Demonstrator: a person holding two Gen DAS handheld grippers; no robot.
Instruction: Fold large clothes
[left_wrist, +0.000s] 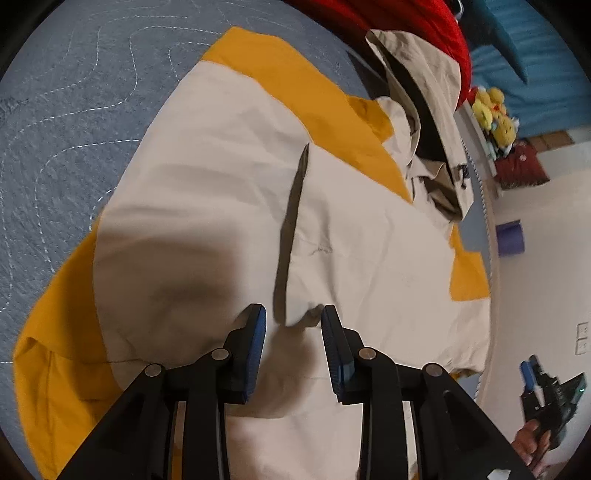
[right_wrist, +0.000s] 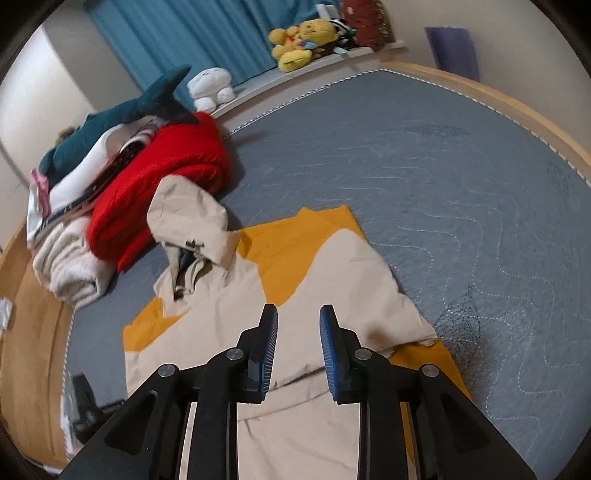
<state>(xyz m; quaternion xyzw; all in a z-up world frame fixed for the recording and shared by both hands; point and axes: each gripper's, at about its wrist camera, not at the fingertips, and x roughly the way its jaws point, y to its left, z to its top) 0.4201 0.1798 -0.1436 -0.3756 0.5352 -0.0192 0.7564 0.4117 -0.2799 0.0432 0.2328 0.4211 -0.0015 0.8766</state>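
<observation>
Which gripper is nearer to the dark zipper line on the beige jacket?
Left. The left gripper hovers open just above the lower end of the zipper line. The right gripper is off past the jacket's edge, beyond the bed's side.

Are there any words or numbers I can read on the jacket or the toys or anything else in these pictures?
None can be read.
Jacket: a small dark tag by the hood, too blurred to read.
Red item on the shelf: pale marks, too small to read.
Yellow plush toys: no words show.
</observation>
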